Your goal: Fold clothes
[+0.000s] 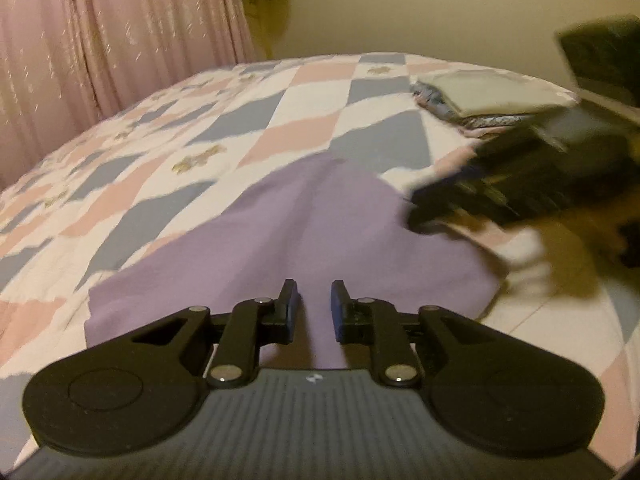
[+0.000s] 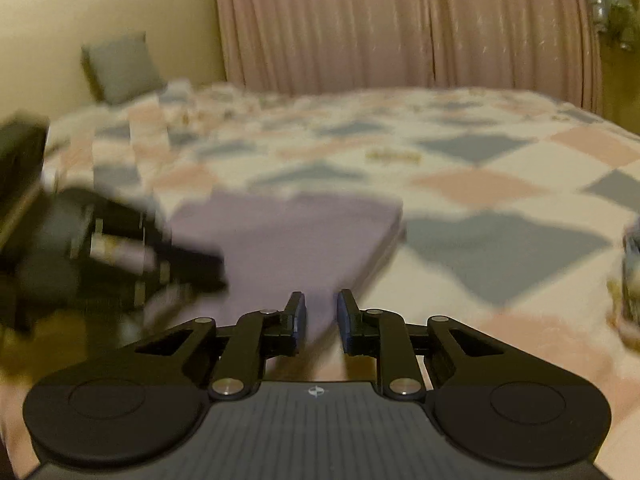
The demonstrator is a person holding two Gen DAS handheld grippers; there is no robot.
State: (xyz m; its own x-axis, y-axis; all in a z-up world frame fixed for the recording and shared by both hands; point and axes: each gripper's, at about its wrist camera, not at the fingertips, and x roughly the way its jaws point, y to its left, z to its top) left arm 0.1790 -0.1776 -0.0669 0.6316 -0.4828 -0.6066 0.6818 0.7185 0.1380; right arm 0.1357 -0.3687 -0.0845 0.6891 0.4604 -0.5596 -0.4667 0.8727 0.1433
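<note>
A lilac garment (image 1: 304, 232) lies spread on the checked bedspread (image 1: 168, 148), with a raised fold running down its middle. My left gripper (image 1: 315, 296) hovers over its near edge, open, nothing between its fingers. The right gripper (image 1: 424, 212) shows as a dark blur at the garment's right edge. In the right wrist view the same lilac garment (image 2: 288, 240) looks like a flat folded rectangle, and my right gripper (image 2: 321, 308) is open above its near corner. The left gripper (image 2: 192, 268) is a blur at the garment's left side.
A stack of folded clothes (image 1: 492, 100) sits at the bed's far right. A grey pillow (image 2: 120, 66) leans on the wall at the bed's head. Pink curtains (image 1: 112, 32) hang behind the bed. The bed edge and tiled floor (image 1: 560, 280) lie to the right.
</note>
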